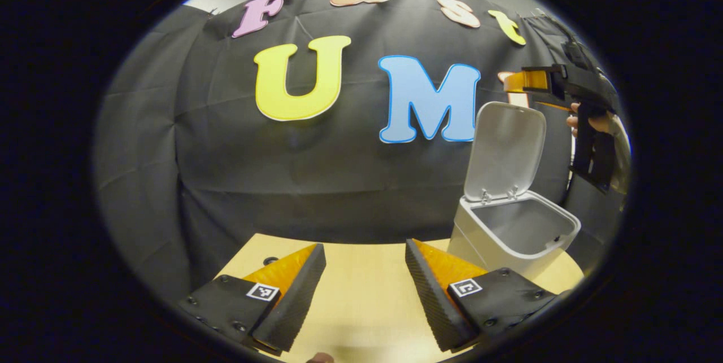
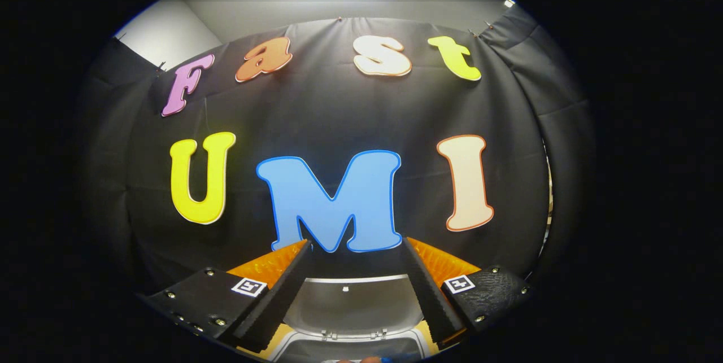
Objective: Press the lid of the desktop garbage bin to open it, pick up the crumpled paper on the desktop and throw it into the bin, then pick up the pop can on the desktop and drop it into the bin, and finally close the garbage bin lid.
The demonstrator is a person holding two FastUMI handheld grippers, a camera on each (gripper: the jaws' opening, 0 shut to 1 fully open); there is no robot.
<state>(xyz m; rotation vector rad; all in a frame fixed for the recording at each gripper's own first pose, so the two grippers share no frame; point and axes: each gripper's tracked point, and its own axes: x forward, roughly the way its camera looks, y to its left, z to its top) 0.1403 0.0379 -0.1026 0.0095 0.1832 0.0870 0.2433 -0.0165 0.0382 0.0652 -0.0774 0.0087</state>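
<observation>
Bin [image 1: 511, 233] sits on table [image 1: 361, 289] at right, lid [image 1: 504, 151] tilted up open, inside looks bare from the left gripper view. Right gripper [image 1: 517, 81] held by a hand [image 1: 590, 121] above the lid, fingers spread, nothing between. Left gripper [image 1: 364, 289] low over table, fingers apart, holding nothing.

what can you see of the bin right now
The bin is a small white box with rounded corners, plastic by the look of it. It stands upright on the pale wooden table, close to the black cloth wall. Its lid is swung up on two hinges at the back rim and stands nearly vertical. The grey inside that shows looks empty. Nothing touches the bin; the right gripper is above the lid's top edge.
</observation>
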